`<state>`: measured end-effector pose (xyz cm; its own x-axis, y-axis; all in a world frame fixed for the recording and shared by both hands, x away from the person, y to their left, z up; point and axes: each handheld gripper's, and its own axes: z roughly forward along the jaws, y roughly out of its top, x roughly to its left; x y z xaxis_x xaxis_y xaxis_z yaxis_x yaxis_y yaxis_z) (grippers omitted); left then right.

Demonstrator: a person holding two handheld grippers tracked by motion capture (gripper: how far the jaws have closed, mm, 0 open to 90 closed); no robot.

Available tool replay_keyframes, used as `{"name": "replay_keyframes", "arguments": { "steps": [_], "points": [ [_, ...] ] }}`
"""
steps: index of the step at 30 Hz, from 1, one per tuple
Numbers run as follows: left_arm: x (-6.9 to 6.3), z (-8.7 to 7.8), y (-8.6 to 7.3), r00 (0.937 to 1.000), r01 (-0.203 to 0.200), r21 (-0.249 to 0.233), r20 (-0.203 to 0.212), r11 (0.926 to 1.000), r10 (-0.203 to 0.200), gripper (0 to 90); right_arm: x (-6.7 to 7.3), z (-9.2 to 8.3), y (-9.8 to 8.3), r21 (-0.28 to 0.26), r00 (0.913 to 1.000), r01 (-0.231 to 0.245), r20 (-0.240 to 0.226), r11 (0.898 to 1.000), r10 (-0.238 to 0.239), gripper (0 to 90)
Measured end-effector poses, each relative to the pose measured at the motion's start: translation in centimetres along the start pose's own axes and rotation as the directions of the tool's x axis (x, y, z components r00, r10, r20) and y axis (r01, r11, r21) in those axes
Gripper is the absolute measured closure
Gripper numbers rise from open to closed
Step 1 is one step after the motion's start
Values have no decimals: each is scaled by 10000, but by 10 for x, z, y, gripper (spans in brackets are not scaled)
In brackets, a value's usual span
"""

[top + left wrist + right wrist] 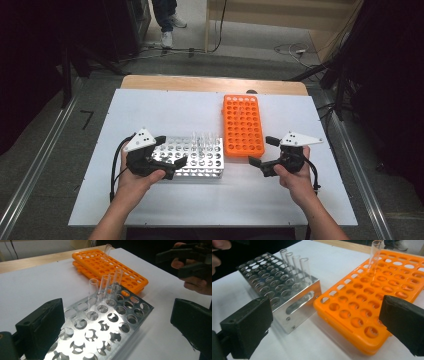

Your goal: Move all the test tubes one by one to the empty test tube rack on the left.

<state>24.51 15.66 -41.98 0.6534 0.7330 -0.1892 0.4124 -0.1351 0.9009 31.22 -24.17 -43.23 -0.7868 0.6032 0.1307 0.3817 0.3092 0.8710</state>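
Test tubes (105,286), four clear glass ones, stand upright in a row at the metal rack's (192,159) far right end. The right gripper view shows a fifth tube (375,252) in the orange rack (372,305). Left gripper (167,152), jaws wide apart, holds nothing; right gripper (260,152) likewise.

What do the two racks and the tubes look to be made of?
Silver rack: looks like sheet metal, bright and mirror-like, with folded edges, punched holes and small screws on its side.
Orange rack: probably moulded plastic, an even, slightly glossy colour with rounded edges.
Tubes: clear, glass or clear plastic; the pictures cannot settle which.
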Motion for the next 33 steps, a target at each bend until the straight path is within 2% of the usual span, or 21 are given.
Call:
{"name": "replay_keyframes", "arguments": {
  "steps": [7,14,23,28,33],
  "points": [
    [-3,-10,-15,9999,153,-163,57,9997,-153,0,-14,9,16,-32,9996,-106,242,9999,107,0],
    [-5,-21,-24,10000,73,-485,-39,9988,-75,0,-29,25,30,117,9984,-193,530,9997,187,12],
    [-8,-25,-33,10000,70,-515,-49,9986,-73,0,-51,52,42,251,9960,-744,515,9969,730,53],
    [-5,-28,-36,9999,132,-563,-96,9983,-137,0,-58,68,47,484,9960,-747,522,9960,722,66],
    [-4,-28,-37,9997,158,-541,-157,9984,-167,0,-65,84,49,740,9951,-864,542,9935,825,116]
  ]
}}
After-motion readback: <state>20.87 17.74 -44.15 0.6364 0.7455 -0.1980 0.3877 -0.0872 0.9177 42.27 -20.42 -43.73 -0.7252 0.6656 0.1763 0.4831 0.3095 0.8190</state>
